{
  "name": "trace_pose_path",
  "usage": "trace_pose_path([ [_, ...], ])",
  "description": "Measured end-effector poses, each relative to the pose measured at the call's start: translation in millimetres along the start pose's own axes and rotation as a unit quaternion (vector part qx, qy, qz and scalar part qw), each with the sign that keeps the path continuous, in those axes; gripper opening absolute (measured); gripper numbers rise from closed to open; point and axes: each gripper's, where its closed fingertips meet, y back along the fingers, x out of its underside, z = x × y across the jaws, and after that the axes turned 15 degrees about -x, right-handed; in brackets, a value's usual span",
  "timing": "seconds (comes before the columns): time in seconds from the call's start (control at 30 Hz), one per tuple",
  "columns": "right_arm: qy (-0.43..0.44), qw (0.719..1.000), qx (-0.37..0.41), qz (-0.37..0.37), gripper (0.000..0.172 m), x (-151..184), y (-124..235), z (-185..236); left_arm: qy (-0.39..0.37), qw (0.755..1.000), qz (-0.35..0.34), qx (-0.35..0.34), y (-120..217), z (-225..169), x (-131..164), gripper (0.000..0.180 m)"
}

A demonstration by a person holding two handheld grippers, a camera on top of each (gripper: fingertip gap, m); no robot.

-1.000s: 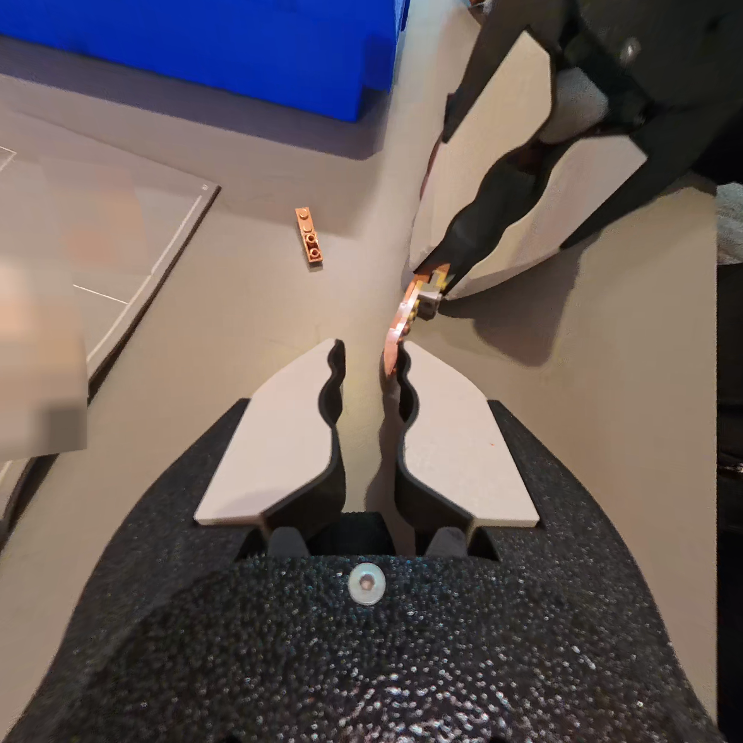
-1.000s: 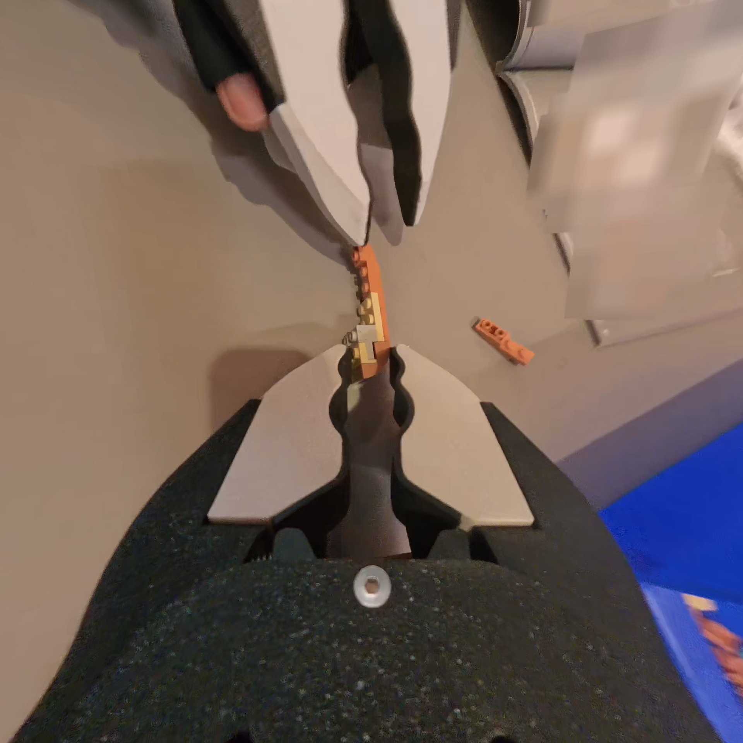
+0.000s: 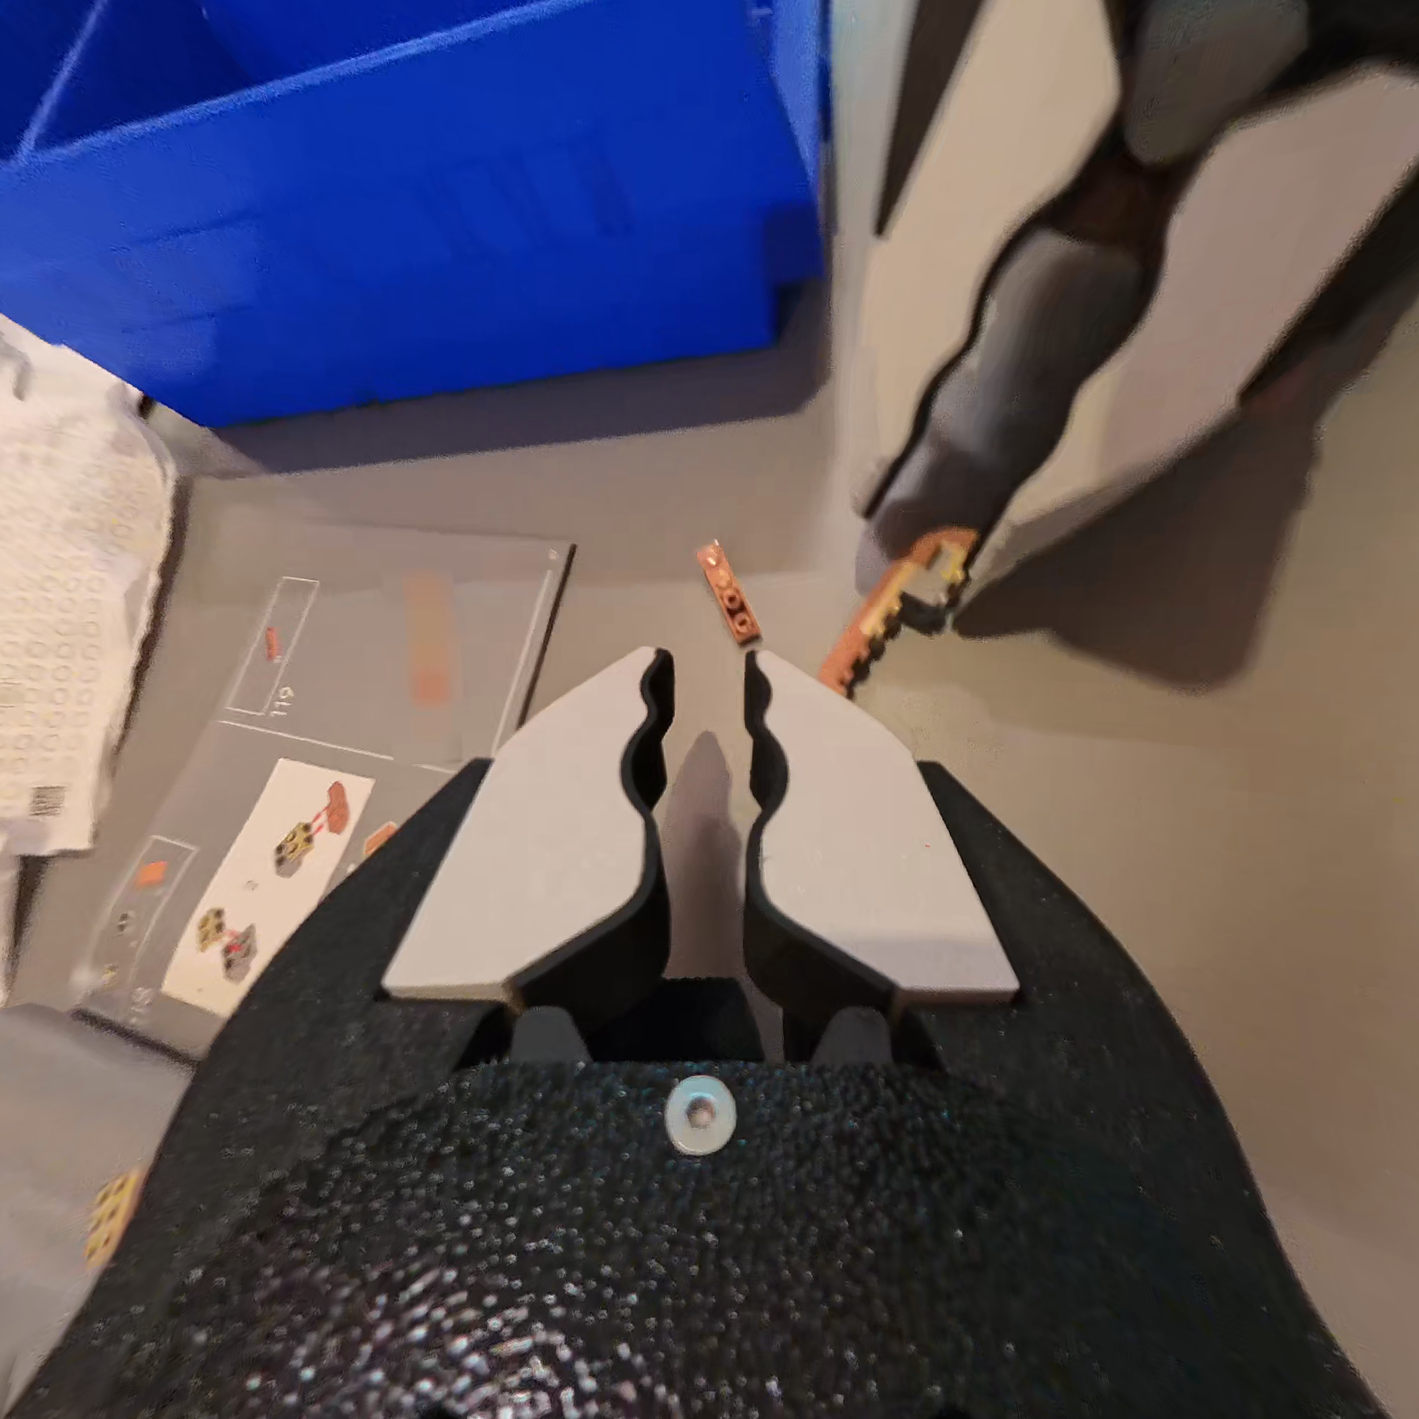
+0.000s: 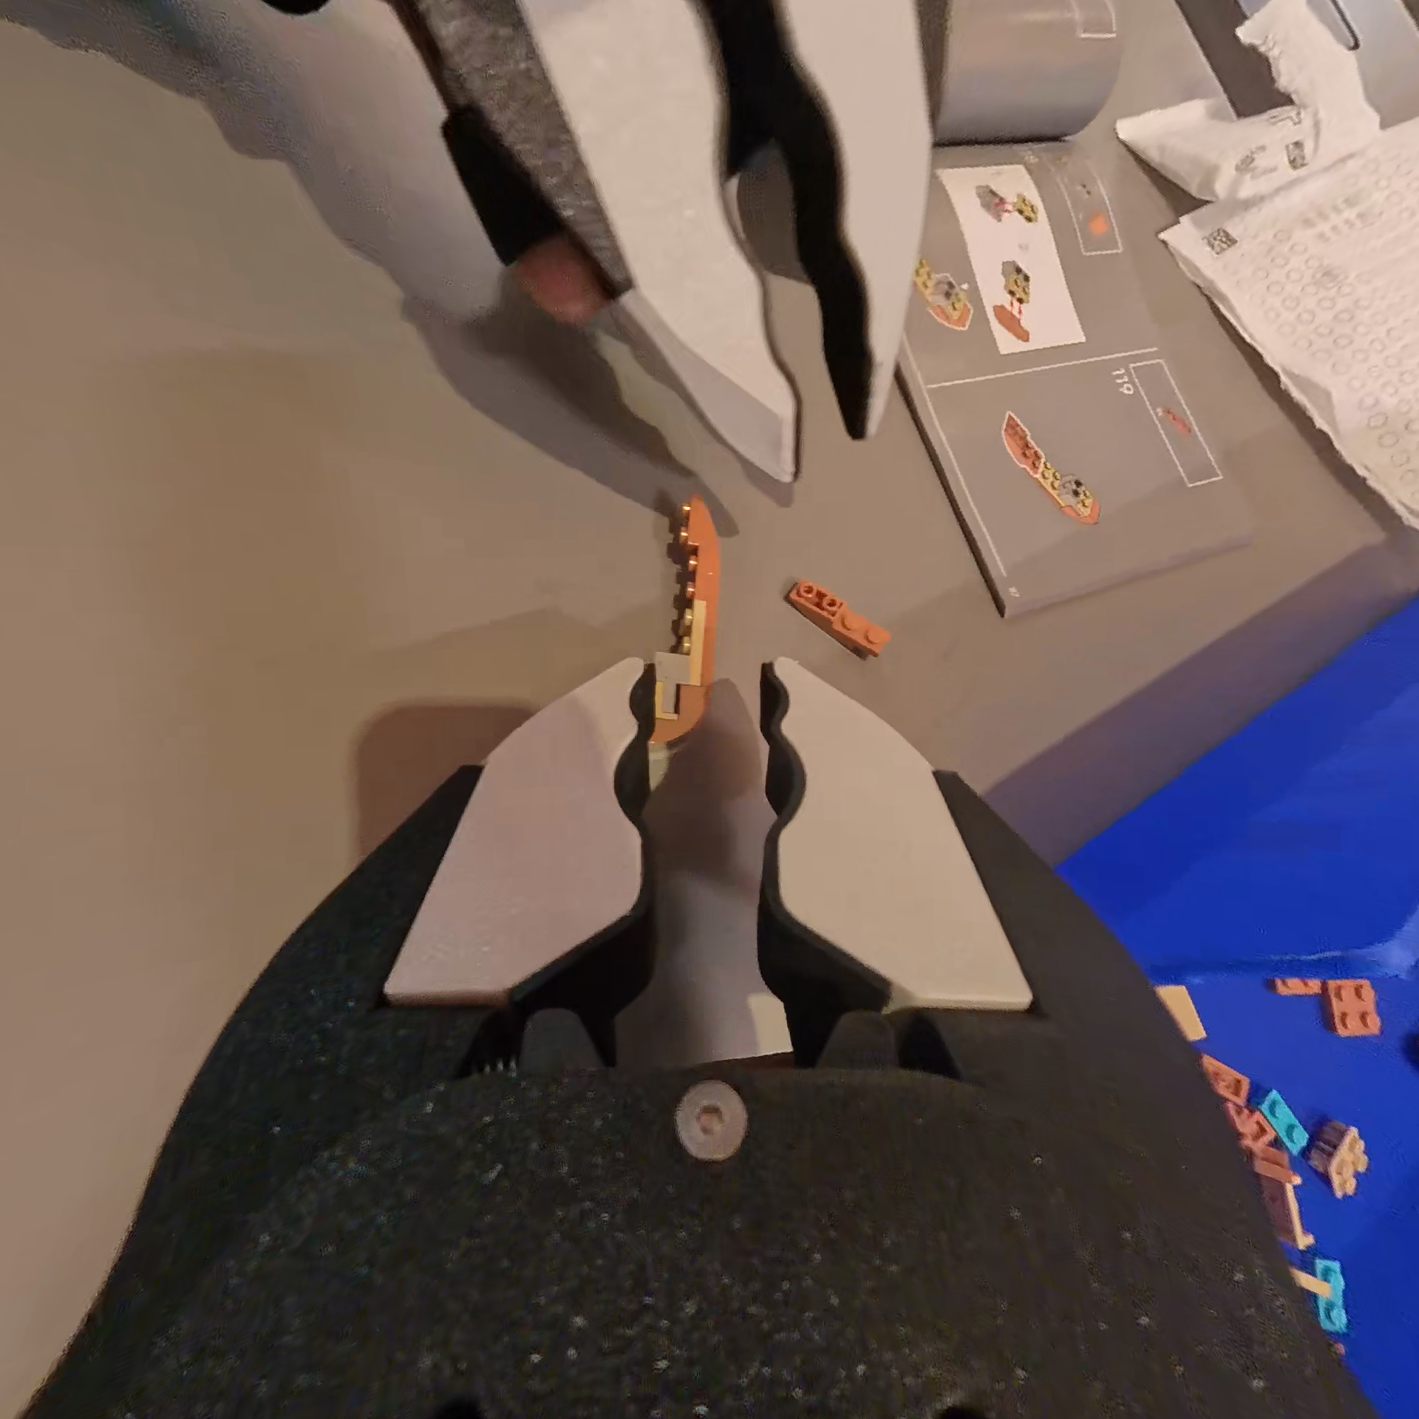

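On grey table [image 4: 230, 537], blue bin [image 3: 461, 230], booklet [image 4: 1075, 461].

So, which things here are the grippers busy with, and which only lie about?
At the grippers: orange brick assembly, leaning on one finger of the open right gripper; left gripper, open and bare, near the small orange piece.
Lying about: instruction booklet; white paper bag; blue bin with loose bricks.

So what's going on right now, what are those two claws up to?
Left gripper open, bare. Right gripper open; orange brick assembly against one finger, gap on the other. Loose orange piece on table beside.
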Motion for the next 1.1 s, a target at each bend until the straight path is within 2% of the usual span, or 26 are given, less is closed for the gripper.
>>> trace_pose_path([
  [0.07,0.0,1.0,0.013,0.005,0.026,1,1,-3,0.039,0.998,0.022,0.042,-11,0,-7,0.017],
  [0.17,0.0,1.0,0.016,0.003,0.025,2,3,-4,0.047,0.99,0.074,0.107,-28,-14,-9,0.018],
  [0.23,-0.003,1.0,0.017,-0.002,0.025,3,6,-6,0.034,0.987,0.112,0.11,-39,-16,-5,0.022],
  [0.4,-0.005,1.0,0.016,-0.006,0.025,4,10,-6,0.007,0.987,0.132,0.091,-43,-13,1,0.025],
  [0.57,0.022,1.0,0.016,0.011,0.026,5,6,-1,-0.001,0.983,0.154,0.101,-43,-16,10,0.026],
  [0.83,0.012,0.999,-0.022,0.027,0.038,12,-5,8,0.017,0.985,0.121,0.123,-45,-26,5,0.008],
  [1.1,-0.005,0.999,-0.015,0.036,0.019,16,-15,6,-0.019,0.995,0.066,0.077,-25,-11,0,0.008],
])
